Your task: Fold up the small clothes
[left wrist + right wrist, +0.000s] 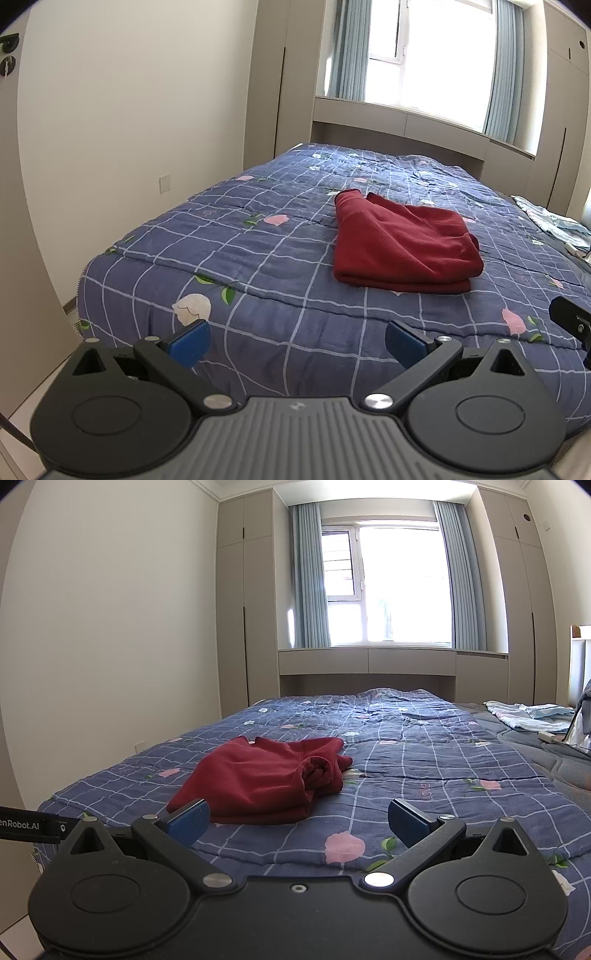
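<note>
A dark red garment point(400, 245) lies folded into a rough rectangle on the blue checked quilt point(258, 258). In the right wrist view the same red garment point(266, 779) shows a rolled sleeve end on its right side. My left gripper point(297, 343) hangs open at the bed's near edge, well short of the garment, with nothing between its blue pads. My right gripper point(299, 821) is open too, empty, its left pad point(190, 818) just in front of the garment's near edge. A black part of the right gripper point(570, 319) shows at the right edge of the left wrist view.
The quilt point(424, 768) with pink flowers covers the bed. Light blue clothes point(528, 716) lie at the far right by the headboard. Beige wardrobes point(245, 602) and a window with blue curtains point(388, 587) stand behind the bed. A white wall point(129, 129) runs along the left.
</note>
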